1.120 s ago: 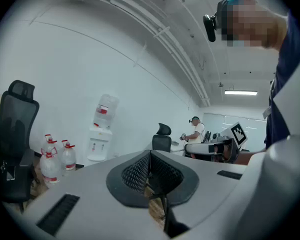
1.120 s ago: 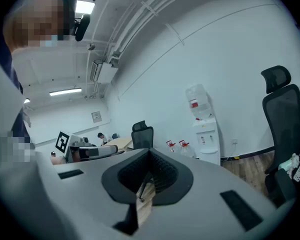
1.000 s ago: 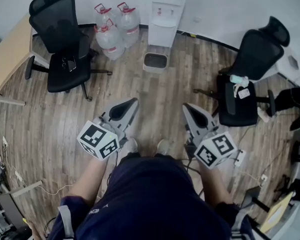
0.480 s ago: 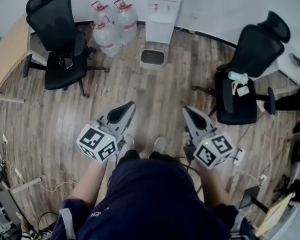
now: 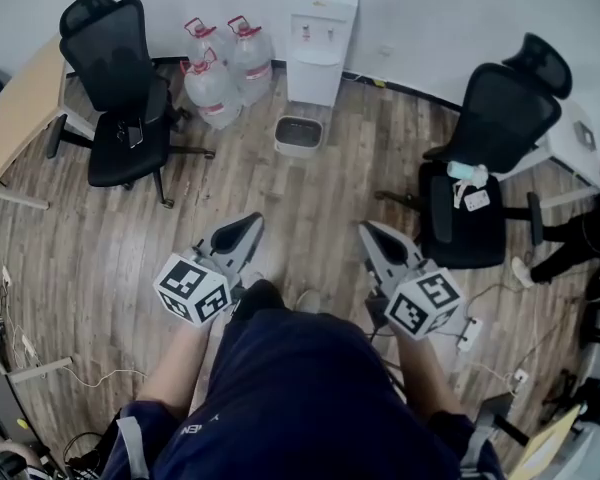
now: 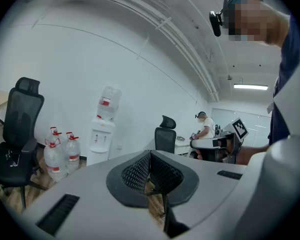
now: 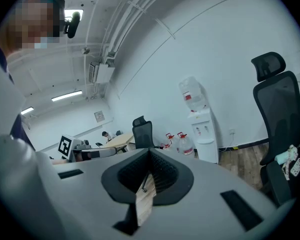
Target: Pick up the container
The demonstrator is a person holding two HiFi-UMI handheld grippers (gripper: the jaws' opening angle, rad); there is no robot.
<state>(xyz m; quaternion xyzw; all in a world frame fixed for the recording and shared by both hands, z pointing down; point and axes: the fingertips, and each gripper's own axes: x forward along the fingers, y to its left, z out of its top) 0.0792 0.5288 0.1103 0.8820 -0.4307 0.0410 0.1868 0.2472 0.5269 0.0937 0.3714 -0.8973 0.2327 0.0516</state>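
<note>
A small grey rectangular container (image 5: pixel 300 134) stands on the wooden floor in front of a white water dispenser (image 5: pixel 320 26), far ahead of both grippers. The left gripper (image 5: pixel 250 222) is held at waist height, jaws shut with nothing between them; in the left gripper view its pads (image 6: pixel 140 170) meet at the tip. My right gripper (image 5: pixel 369 230) is beside it, also shut and empty, its tip (image 7: pixel 149 154) aimed into the room. Neither gripper view shows the container.
Three water bottles (image 5: pixel 220 68) stand left of the dispenser. A black office chair (image 5: pixel 120 108) stands at the left by a wooden desk (image 5: pixel 20 108), and another chair (image 5: pixel 480 158) with small items on its seat at the right. Cables and a power strip (image 5: pixel 468 334) lie on the floor.
The person has shifted, so the floor objects slid slightly in the head view. Both grippers stay shut and in front of the body.
</note>
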